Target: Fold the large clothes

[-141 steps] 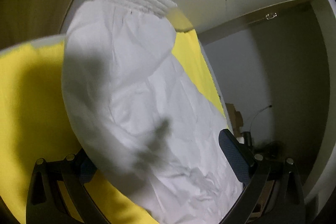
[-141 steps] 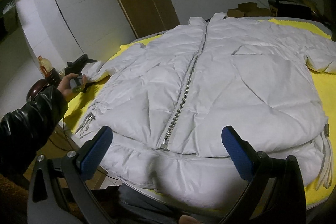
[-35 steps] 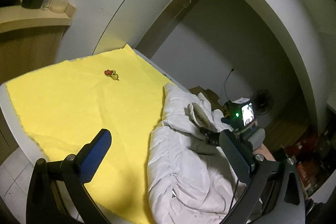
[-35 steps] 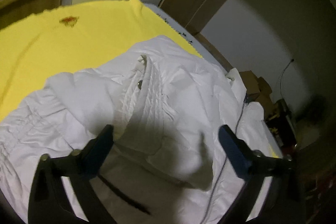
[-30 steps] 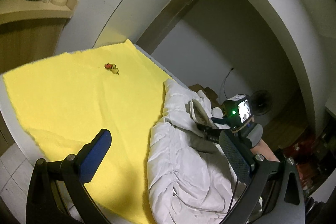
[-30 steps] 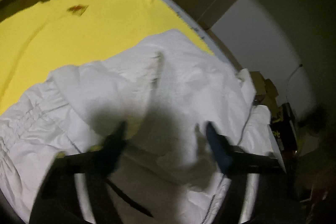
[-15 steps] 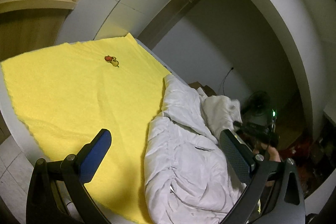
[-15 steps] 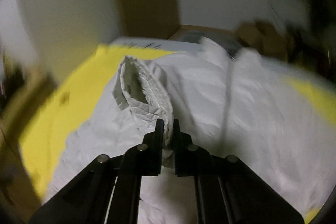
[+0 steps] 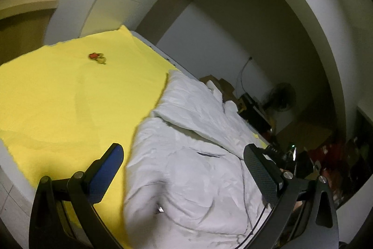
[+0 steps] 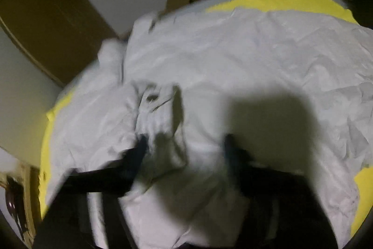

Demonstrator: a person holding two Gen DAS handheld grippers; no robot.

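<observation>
A white puffer jacket [image 9: 191, 155] lies crumpled on a yellow cloth [image 9: 70, 97] over the table, one side folded over the body. My left gripper [image 9: 184, 169] is open and empty, held above the jacket's near end. In the right wrist view the jacket [image 10: 233, 57] fills the frame. My right gripper [image 10: 184, 151] is open, blurred by motion, just above the ribbed sleeve cuff [image 10: 160, 123] that lies on the jacket's body. Its shadow falls on the fabric.
A small red and yellow mark [image 9: 96, 57] sits on the yellow cloth at the far left. A wooden shelf [image 9: 28, 4] with items stands beyond the table. Boxes and a fan [image 9: 279, 97] stand past the far edge. A brown door [image 10: 46, 15] is behind.
My right gripper, shut on the sleeve cuff half a second ago, has opened and let the cuff drop onto the jacket. The left gripper has barely moved.
</observation>
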